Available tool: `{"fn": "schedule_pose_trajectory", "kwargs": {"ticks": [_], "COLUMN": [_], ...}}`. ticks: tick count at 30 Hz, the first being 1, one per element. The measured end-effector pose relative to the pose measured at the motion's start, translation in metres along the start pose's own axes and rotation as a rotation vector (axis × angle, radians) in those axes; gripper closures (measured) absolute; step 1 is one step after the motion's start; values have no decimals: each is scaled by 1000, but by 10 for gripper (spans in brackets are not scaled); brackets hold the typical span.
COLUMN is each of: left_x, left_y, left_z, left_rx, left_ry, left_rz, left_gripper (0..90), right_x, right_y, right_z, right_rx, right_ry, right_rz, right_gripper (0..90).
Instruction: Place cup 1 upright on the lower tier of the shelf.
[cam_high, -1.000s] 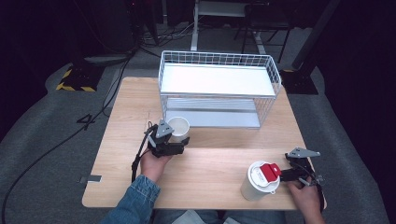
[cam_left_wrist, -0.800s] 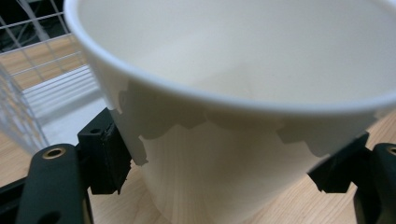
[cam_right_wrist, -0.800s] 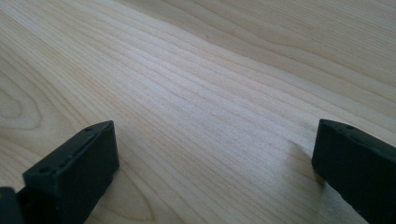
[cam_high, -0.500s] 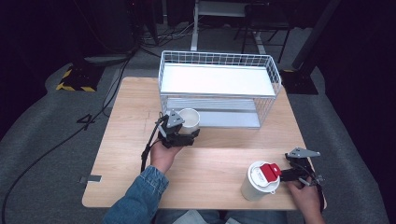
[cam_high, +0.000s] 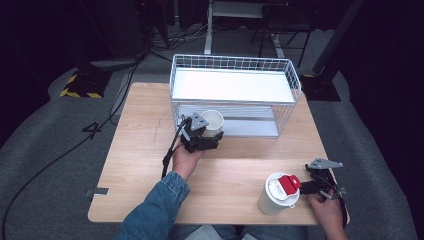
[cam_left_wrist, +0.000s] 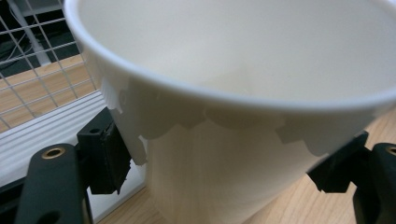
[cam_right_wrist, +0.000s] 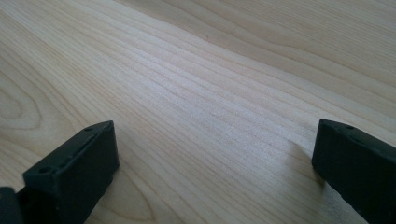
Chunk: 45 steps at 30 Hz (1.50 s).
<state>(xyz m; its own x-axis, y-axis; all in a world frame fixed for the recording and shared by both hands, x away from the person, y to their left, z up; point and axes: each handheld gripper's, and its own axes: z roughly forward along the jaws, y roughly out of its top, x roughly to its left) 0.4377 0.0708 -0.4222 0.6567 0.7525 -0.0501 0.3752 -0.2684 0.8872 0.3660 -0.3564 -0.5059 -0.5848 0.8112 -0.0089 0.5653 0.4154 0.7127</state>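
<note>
From above, my left tongs (cam_high: 212, 135) pinch a white cup (cam_high: 212, 120) at the wire rack (cam_high: 235, 65)'s lower shelf; my right tongs (cam_high: 305, 187) rest on the bench (cam_high: 140, 130) beside a lidded cup (cam_high: 276, 194). Left gripper view: both pads press the cup (cam_left_wrist: 224, 116). Right gripper view: tongs (cam_right_wrist: 210, 158) spread over bare bench.

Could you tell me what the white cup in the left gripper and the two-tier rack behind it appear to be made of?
The white cup looks like smooth glazed ceramic or hard plastic: thick rounded rim, soft sheen, no seam; I can't say which. The rack looks like white-coated metal wire, a thin welded grid around flat white shelves. The left gripper is shut on the cup.
</note>
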Motion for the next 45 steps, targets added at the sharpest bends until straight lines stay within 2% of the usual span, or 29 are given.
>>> {"fn": "schedule_pose_trajectory", "kwargs": {"ticks": [5, 16, 19, 27, 31, 37, 45], "left_x": [-4, -5, -3, 5, 9, 15, 20], "left_y": [2, 4, 5, 4, 4, 2, 2], "left_z": [12, 36, 45, 61, 66, 80, 94], "left_rx": [-13, -21, -21, -26, -27, -28, -48], "left_ry": [8, 20, 37, 83, 106, 112, 141], "left_rz": [2, -35, -54, -73, -62, -100, -88], "left_gripper": [220, 220, 220, 219, 219, 219, 218], "right_x": [0, 0, 0, 0, 0, 0, 0], "right_y": [0, 0, 0, 0, 0, 0, 0], "right_z": [0, 0, 0, 0, 0, 0, 0], "right_rx": [0, 0, 0, 0, 0, 0, 0], "right_ry": [-2, -2, -3, -2, -2, -2, -2], "right_rz": [3, 4, 3, 3, 3, 3, 3], "right_gripper": [7, 7, 7, 7, 7, 7, 7]}}
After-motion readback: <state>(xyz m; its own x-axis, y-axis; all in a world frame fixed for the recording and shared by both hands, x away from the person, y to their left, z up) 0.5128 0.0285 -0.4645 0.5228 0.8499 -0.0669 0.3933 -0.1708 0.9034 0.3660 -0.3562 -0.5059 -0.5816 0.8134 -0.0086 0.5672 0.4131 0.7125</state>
